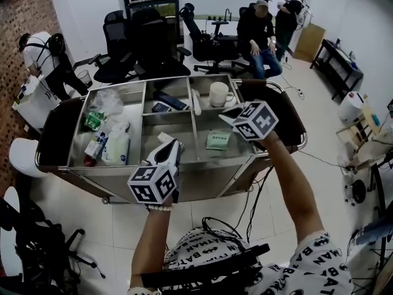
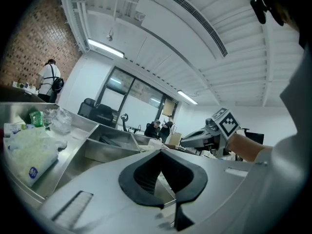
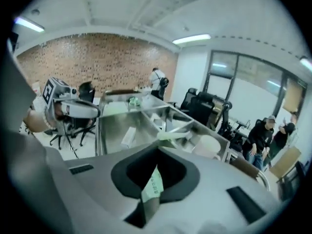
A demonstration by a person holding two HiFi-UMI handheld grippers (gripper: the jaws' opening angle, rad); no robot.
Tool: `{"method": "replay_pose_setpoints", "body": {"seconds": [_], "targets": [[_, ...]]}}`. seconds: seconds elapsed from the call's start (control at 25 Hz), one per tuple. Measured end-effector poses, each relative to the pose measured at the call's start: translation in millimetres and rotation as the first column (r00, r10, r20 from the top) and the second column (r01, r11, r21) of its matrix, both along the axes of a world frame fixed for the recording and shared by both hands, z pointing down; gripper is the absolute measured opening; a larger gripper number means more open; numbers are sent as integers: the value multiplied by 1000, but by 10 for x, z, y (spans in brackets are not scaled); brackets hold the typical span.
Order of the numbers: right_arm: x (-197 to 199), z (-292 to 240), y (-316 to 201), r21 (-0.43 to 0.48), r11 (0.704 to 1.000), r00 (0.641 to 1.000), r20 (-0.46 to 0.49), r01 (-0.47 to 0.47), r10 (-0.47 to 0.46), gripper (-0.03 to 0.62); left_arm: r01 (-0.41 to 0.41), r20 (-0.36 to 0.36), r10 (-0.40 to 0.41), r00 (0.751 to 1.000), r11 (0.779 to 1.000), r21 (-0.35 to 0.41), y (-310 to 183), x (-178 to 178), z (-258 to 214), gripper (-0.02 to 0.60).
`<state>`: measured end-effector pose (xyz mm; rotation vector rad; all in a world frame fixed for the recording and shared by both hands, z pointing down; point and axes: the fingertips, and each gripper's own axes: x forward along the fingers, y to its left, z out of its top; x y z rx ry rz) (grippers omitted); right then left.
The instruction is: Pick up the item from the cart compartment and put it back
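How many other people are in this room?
3: a standing person at the far left, a seated person beyond the cart, another standing person beside them. Others may be hidden.

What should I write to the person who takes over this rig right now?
Right gripper: fingers shut on the thin pale-green printed packet, over the right front compartment of the steel cart.
Left gripper: shut, empty, by the cart's front edge.
Done: packet picked up.
Left to do: put it back in that compartment and release.
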<state>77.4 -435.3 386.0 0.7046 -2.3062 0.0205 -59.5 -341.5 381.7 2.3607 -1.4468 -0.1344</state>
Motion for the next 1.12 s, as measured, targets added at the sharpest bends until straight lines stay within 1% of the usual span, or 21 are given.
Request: {"method": "replay_pose_setpoints", "body": {"seconds": [0.08, 0.16, 0.28, 0.4, 0.52, 0.64, 0.72, 0.84, 0.88, 1.0, 1.12], "targets": [[56, -202, 155, 54, 997, 990, 128, -58, 51, 11, -5, 9, 5, 1000, 1000, 13, 16, 20, -46, 0], [122, -401, 343, 90, 990, 963, 258, -110, 84, 11, -11, 15, 10, 1000, 1000, 24, 57, 44, -80, 0], [221, -669, 632, 123, 975, 891, 440, -186, 115, 11, -27, 23, 27, 999, 999, 36, 135, 85, -105, 0], [324, -723, 854, 133, 955, 828, 539, -265, 155, 11, -38, 44, 36, 998, 998, 48, 239, 81, -96, 0], [360, -616, 1072, 115, 947, 788, 589, -300, 179, 11, -37, 61, 33, 998, 998, 60, 386, 43, -54, 0], [331, -492, 1297, 99, 948, 766, 616, -303, 181, 11, -38, 72, 33, 997, 997, 70, 529, 27, 12, 0], [276, -354, 1483, 85, 948, 766, 614, -307, 193, 11, -43, 73, 39, 997, 997, 59, 661, 16, 100, 0], [185, -115, 1748, 76, 946, 778, 591, -316, 213, 11, -56, 66, 53, 996, 998, 36, 863, 38, 250, 0], [156, -48, 1809, 70, 945, 777, 591, -319, 218, 11, -59, 62, 57, 996, 998, 31, 914, 48, 288, 0], [73, 146, 1972, 25, 944, 757, 604, -329, 248, 11, -65, 48, 64, 997, 998, 21, 1090, 50, 376, 0], [11, 311, 2176, -7, 941, 755, 595, -338, 276, 11, -68, 43, 67, 997, 998, 17, 1283, 21, 426, 0]]}}
